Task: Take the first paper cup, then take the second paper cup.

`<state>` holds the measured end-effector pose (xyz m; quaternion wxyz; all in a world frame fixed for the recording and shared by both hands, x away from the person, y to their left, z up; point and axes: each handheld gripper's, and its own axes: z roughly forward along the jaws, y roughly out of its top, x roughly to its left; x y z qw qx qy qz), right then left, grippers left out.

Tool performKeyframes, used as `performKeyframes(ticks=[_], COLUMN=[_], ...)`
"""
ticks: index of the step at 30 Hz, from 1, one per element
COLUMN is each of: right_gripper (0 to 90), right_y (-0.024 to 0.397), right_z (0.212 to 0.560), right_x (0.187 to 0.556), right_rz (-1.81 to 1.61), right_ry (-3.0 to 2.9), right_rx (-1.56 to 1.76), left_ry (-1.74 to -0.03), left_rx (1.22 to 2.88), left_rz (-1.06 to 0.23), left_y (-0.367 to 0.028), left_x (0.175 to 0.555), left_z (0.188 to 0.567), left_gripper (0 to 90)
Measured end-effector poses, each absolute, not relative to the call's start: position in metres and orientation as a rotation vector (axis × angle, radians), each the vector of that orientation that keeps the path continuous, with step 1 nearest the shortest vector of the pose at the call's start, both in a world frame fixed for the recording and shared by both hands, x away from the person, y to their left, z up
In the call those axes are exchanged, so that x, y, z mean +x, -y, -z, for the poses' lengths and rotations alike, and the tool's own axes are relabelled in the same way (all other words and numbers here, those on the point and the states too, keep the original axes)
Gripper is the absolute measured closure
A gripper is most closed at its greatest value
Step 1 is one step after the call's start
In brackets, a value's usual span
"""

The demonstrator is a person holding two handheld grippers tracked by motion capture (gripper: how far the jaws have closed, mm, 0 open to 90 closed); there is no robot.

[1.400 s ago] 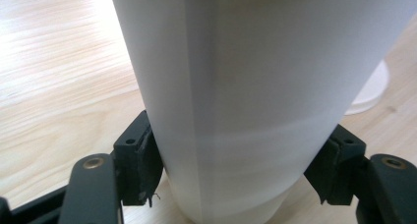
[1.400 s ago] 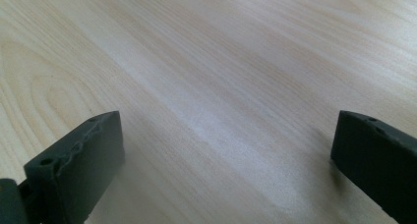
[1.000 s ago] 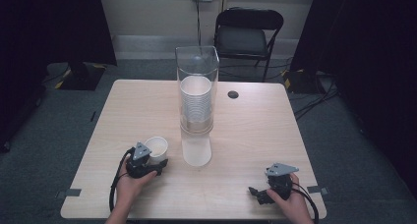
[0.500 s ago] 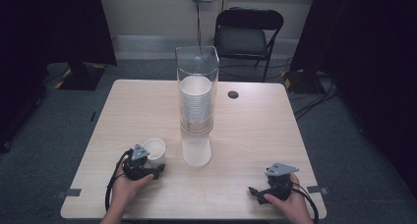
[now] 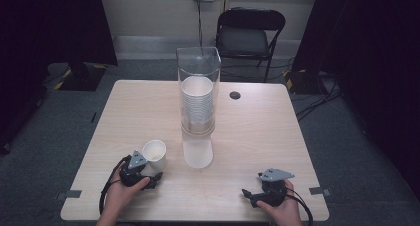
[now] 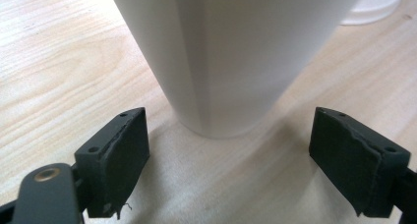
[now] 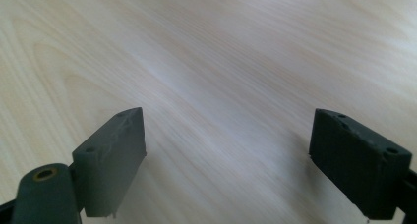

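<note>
Left hand-held gripper [image 6: 231,160] before paper cup [image 6: 236,52]

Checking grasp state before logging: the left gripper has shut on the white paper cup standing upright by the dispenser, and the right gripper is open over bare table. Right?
Not quite. The left gripper is open: the left gripper view shows its jaws spread, clear of the white paper cup. The rest holds.
</note>
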<state>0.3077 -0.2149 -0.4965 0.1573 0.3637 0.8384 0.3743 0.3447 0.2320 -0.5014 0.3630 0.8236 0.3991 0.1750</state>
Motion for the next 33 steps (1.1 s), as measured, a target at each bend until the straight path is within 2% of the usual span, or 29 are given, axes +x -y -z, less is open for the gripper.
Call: performKeyframes(ticks=[14, 33], right_gripper=[14.1, 13.9], right_y=[0.136, 0.079], right_z=[0.465, 0.444], right_x=[0.322, 0.357], right_rz=[-1.193, -1.247], right_ry=[-2.422, -2.373], right_rx=[0.93, 0.9], left_ry=[-1.015, -1.019], left_rx=[2.121, 2.116], left_rz=[-0.443, -0.438], left_y=[-0.233, -0.232], left_x=[0.344, 0.343], left_z=[0.502, 0.502], left_gripper=[14.8, 14.8])
